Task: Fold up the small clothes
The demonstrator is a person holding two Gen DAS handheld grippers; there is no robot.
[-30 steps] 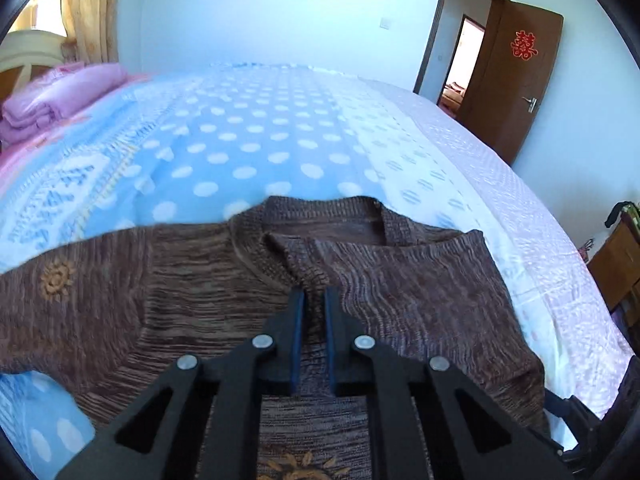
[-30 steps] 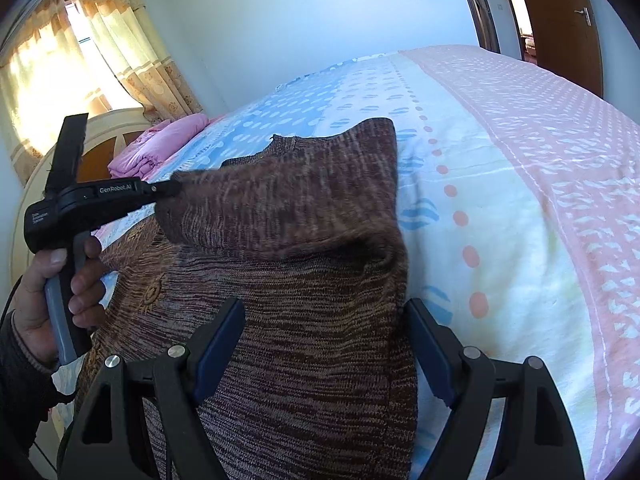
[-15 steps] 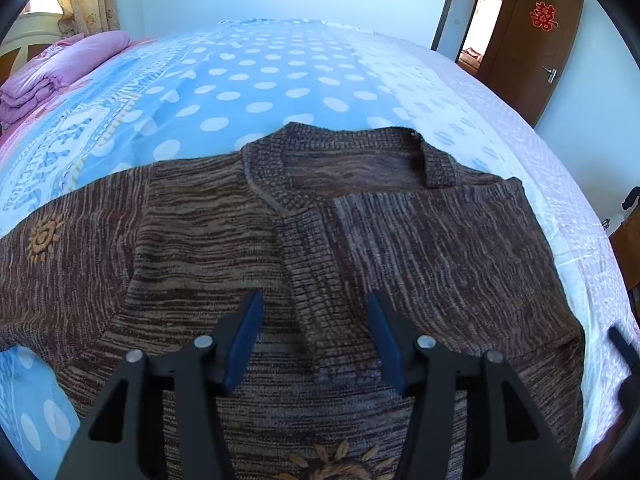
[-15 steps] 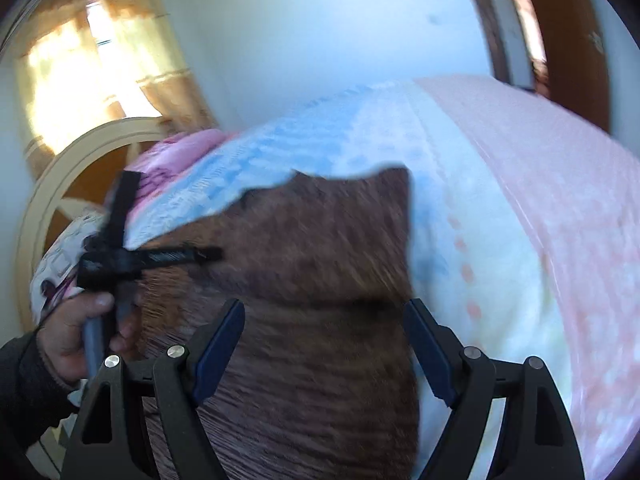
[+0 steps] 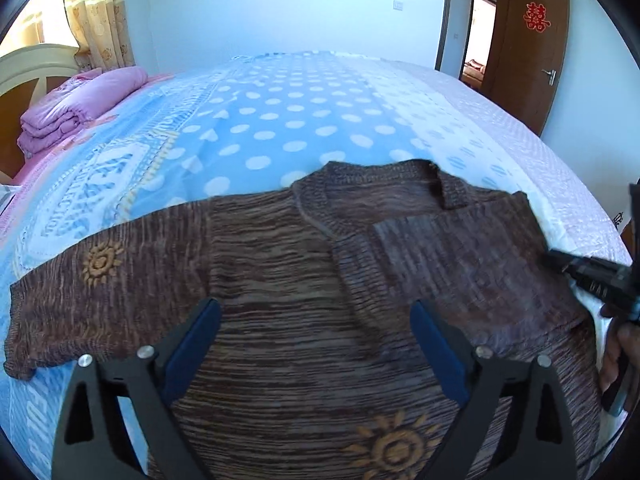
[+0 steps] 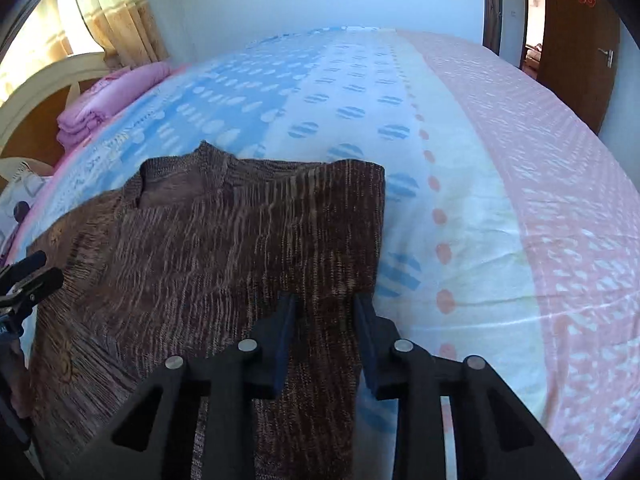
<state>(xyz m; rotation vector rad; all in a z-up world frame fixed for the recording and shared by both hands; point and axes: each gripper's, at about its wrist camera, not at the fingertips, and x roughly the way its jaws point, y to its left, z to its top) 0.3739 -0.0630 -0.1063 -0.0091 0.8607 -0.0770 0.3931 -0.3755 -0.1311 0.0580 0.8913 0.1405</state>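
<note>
A brown knitted sweater (image 5: 280, 272) with orange sun motifs lies flat on the bed, collar away from me. Its right sleeve (image 5: 460, 256) is folded in across the chest; the left sleeve (image 5: 80, 288) lies spread out to the left. My left gripper (image 5: 316, 344) is wide open and empty, just above the sweater's middle. My right gripper (image 6: 324, 320) hovers over the sweater's (image 6: 224, 248) right folded edge with its jaws partly open, a strip of knit showing between them. The right gripper also shows at the right edge of the left wrist view (image 5: 588, 276).
The bed (image 5: 280, 120) has a blue dotted and pink cover. A folded pink quilt (image 5: 76, 112) lies by the headboard at the far left. A brown door (image 5: 532, 44) stands open at the back right. The left gripper's tip shows in the right wrist view (image 6: 24, 276).
My left gripper has let go of the folded sleeve, opened wide and pulled back. My right gripper's jaws have narrowed and it has moved down to the sweater's right edge.
</note>
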